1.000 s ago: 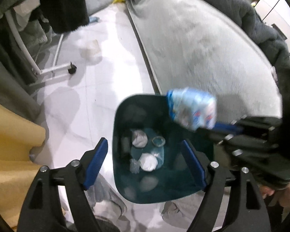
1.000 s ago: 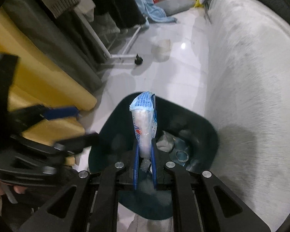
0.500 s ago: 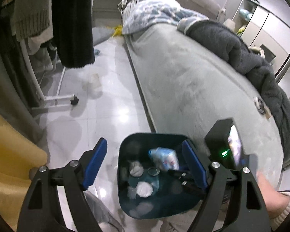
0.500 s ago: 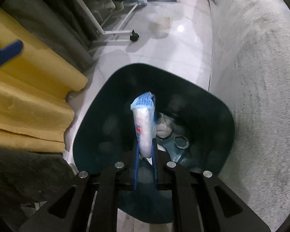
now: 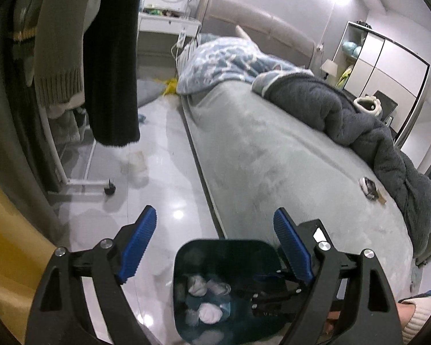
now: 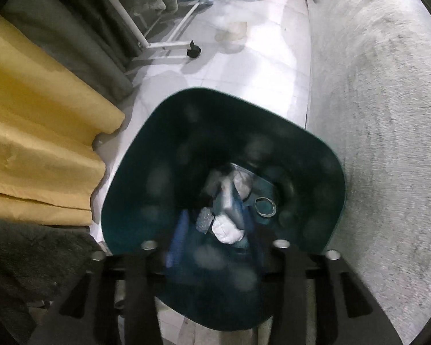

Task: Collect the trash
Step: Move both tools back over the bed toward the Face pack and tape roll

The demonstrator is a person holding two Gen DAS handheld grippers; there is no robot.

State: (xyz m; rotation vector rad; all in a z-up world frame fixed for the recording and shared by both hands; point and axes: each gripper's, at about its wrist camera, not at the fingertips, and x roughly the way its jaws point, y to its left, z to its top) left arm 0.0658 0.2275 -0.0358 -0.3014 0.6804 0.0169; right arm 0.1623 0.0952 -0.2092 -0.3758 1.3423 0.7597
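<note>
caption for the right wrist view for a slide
Right gripper open over the dark teal bin, plastic packet dropping among crumpled tissues.

The bin (image 6: 123,201) mouth lies open above, hemmed by bed (image 6: 388,143) (right) and curtain (image 6: 37,143).

The left claw (image 5: 214,238) is matte black, its two arms cut with triangular openings and studded with round silver screws. Its fingers (image 5: 136,245) wear ribbed, bright blue pads. The right claw (image 6: 212,240) has the same black frame and silver screws, its blue pads motion-blurred. Beside the left claw's right arm shows bare skin and a cream knitted sleeve (image 5: 419,316).
</note>
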